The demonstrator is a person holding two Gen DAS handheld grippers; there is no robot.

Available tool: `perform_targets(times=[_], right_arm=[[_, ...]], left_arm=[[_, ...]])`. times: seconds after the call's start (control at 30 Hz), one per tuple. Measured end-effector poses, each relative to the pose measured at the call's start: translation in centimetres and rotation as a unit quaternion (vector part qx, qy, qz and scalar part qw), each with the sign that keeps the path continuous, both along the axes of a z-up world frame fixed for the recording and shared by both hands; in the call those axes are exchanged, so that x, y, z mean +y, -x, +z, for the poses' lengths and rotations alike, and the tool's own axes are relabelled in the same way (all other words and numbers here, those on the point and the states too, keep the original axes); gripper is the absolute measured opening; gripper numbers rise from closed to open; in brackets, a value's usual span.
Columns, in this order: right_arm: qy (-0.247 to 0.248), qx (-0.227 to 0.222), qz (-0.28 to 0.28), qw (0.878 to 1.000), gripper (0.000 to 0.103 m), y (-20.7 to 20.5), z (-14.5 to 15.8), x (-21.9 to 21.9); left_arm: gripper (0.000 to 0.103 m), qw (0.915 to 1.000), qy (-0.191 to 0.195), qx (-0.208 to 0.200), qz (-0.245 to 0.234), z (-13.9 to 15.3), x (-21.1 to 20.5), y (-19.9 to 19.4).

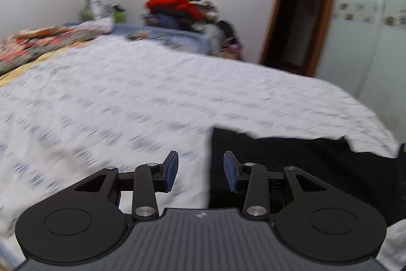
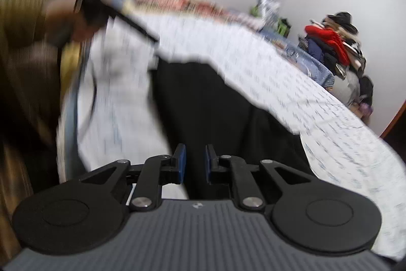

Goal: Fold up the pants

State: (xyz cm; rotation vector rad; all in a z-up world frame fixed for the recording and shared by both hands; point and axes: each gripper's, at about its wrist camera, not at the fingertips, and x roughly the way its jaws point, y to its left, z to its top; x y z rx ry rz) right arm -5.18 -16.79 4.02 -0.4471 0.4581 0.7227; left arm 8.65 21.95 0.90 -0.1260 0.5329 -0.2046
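Observation:
The black pants (image 1: 317,169) lie flat on the white patterned bed sheet (image 1: 127,98), at the lower right of the left wrist view. My left gripper (image 1: 200,169) hovers over the pants' left edge, open, with nothing between its blue pads. In the right wrist view the pants (image 2: 215,103) stretch away from the near edge of the bed. My right gripper (image 2: 195,161) is just above them, its pads a narrow gap apart, and no cloth is pinched between them. Both views are blurred.
A pile of clothes (image 1: 182,6) with a red garment sits beyond the bed's far end, and a floral blanket (image 1: 38,42) lies at its far left. A wooden door frame (image 1: 291,17) stands at the right. A person's blurred hand with a black device (image 2: 96,1) is at upper left.

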Motion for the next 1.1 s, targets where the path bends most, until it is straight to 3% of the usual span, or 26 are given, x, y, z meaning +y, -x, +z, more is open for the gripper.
perform_targets(times=[0.07, 0.1, 0.2, 0.27, 0.37, 0.43, 0.47, 0.57, 0.63, 0.7, 0.8, 0.9, 1.0, 1.1], right_arm=[[-0.020, -0.007, -0.036, 0.999, 0.014, -1.8, -0.3, 1.0], [-0.017, -0.007, -0.055, 0.998, 0.014, -2.8, -0.8, 1.7], [-0.007, 0.025, -0.091, 0.995, 0.014, -5.7, -3.4, 3.4], [0.014, 0.066, -0.096, 0.993, 0.016, -6.4, -5.2, 4.0], [0.051, 0.059, -0.072, 0.994, 0.014, -4.4, -5.7, 3.9], [0.021, 0.059, -0.086, 0.994, 0.016, -3.9, -4.7, 2.6], [0.002, 0.056, -0.101, 0.993, 0.027, -3.9, -4.3, 1.8], [-0.028, 0.062, -0.149, 0.987, 0.034, -5.1, -4.5, 0.1], [-0.004, 0.084, -0.147, 0.985, 0.035, -5.1, -5.6, -0.1], [0.008, 0.075, -0.127, 0.989, 0.032, -3.8, -5.5, -0.3], [-0.039, 0.078, -0.150, 0.985, 0.032, -2.4, -4.2, -3.5], [-0.077, 0.057, -0.234, 0.967, 0.038, -1.1, -2.8, -8.7], [-0.108, 0.041, -0.338, 0.934, 0.043, -0.2, -2.3, -14.4], [-0.133, 0.028, -0.410, 0.902, 0.043, 0.2, -2.0, -19.6]], left_arm=[[0.041, 0.9995, -0.012, -0.006, -0.028, 0.4, -2.6, -0.7], [0.048, 0.9989, -0.021, -0.003, -0.043, 0.3, -4.0, -1.2], [0.051, 0.9936, -0.078, 0.023, -0.078, -1.2, -7.2, -2.2], [0.051, 0.9844, -0.123, 0.066, -0.107, -3.3, -8.2, -2.2], [0.051, 0.9780, -0.168, 0.058, -0.110, -4.3, -8.4, -0.8], [0.051, 0.9820, -0.154, 0.051, -0.097, -3.4, -8.3, -0.7], [0.051, 0.9852, -0.138, 0.045, -0.092, -2.8, -8.4, -0.8], [0.051, 0.9863, -0.120, 0.034, -0.108, -1.1, -10.5, -1.4], [0.051, 0.9810, -0.129, 0.011, -0.145, -0.2, -13.0, -1.1], [0.057, 0.9725, -0.137, -0.009, -0.188, 0.1, -16.1, -0.6], [0.065, 0.9595, -0.127, -0.023, -0.251, 0.0, -20.7, 0.0], [0.065, 0.9447, -0.107, -0.012, -0.309, -0.7, -25.2, 0.4], [0.065, 0.9265, -0.085, 0.005, -0.366, -1.5, -29.3, 1.0], [0.065, 0.9140, -0.073, 0.015, -0.399, -2.3, -32.5, 1.7]])
